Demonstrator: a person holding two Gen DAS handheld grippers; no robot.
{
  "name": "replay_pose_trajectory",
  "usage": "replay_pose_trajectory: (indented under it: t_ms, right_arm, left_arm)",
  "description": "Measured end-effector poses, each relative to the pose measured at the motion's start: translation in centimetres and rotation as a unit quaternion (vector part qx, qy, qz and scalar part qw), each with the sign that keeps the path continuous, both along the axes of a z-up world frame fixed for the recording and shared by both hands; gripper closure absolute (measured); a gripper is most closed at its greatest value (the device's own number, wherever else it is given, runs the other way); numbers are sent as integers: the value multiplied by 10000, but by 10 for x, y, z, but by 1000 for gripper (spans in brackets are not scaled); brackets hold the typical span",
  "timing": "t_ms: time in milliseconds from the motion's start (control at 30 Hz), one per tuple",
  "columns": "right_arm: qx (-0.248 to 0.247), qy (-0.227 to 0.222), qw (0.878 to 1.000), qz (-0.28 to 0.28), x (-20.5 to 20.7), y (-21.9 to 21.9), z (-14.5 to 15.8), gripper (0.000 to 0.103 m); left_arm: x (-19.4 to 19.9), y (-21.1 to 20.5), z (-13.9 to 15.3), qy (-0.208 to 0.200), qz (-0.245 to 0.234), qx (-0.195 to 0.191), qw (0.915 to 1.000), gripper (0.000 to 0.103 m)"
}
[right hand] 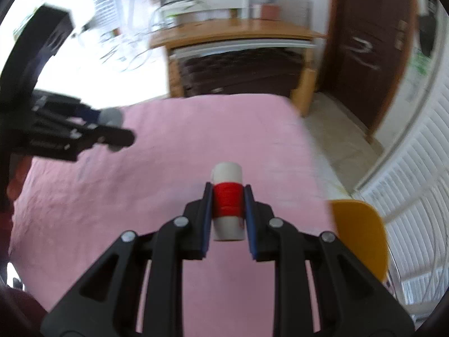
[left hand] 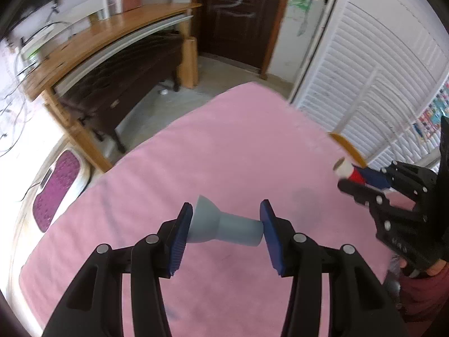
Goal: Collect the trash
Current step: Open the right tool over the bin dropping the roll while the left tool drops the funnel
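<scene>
The left gripper (left hand: 226, 224) is holding a grey funnel (left hand: 221, 223) crosswise between its blue pads (left hand: 179, 236), the flared end pressing on the left pad and the narrow end on the right one, with the jaws standing about half apart. The funnel is hanging above a pink bed (left hand: 196, 154), clear of the cover.

The right gripper (right hand: 228, 210) is clamping a white spool (right hand: 227, 205) wound with red thread, its jaws drawn narrow on the red band. The spool's white ends are sticking out past the pads at front and back. It too is being held over the bed (right hand: 168, 154).

In the left wrist view the right gripper (left hand: 364, 181) is showing at the right edge with the spool (left hand: 350, 170) poking out toward the bed's corner, and a dark red sleeve (left hand: 421, 295) is showing below it. In the right wrist view the left gripper (right hand: 112, 132) is sitting blurred at the left.

Beyond the bed's foot a wooden desk (left hand: 98, 45) is standing with a dark chair (left hand: 126, 75) tucked under it. A brown door (left hand: 238, 19) is lying further back, white louvred doors (left hand: 378, 84) are running along the right, and a yellow chair (right hand: 362, 236) is standing just beside the bed.
</scene>
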State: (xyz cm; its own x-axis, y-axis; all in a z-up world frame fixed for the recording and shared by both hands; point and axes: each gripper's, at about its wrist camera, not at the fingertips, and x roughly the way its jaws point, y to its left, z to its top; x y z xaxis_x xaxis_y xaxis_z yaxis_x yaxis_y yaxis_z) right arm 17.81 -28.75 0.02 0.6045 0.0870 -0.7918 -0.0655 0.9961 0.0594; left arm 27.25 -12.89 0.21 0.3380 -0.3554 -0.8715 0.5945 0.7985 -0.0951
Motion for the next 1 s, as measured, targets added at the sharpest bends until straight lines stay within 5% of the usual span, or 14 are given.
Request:
replay_pose_trajectory:
  t_ms: [433, 1000]
  right_arm:
    - [267, 7, 9869, -1594, -25, -151, -21, 83]
    - [983, 695, 9696, -2132, -40, -230, -111, 76]
  left_arm:
    - [-22, -167, 1, 283, -1054, -305, 9936, 58]
    - [-21, -288, -52, 1064, -1309, -100, 9856, 56]
